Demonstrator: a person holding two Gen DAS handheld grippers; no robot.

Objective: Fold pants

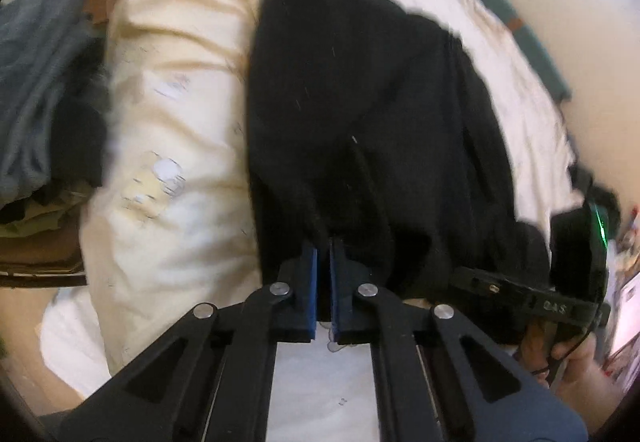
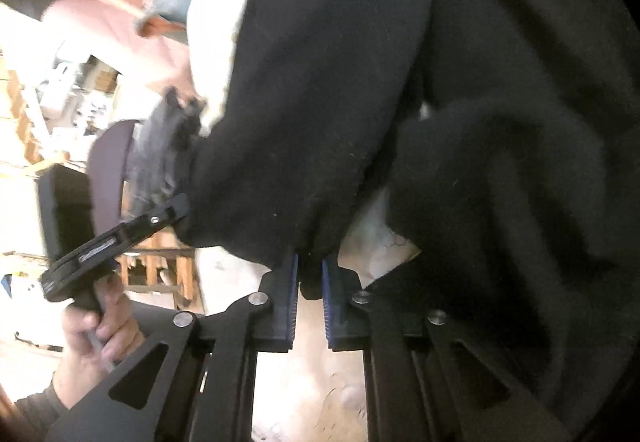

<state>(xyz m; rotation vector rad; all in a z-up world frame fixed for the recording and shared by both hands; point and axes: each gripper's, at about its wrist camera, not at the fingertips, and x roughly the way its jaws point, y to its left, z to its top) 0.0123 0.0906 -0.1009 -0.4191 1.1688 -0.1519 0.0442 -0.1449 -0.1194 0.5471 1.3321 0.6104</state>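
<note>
Cream bedding (image 1: 176, 114) under one pair of black pants (image 1: 360, 102), two grippers at work.
Pants fill the frame's centre, long axis running from bottom centre to upper centre; the left gripper (image 1: 323, 246) pinches their near edge, the right gripper (image 2: 310, 262) pinches a fold; writing on its body is unreadable.
</note>
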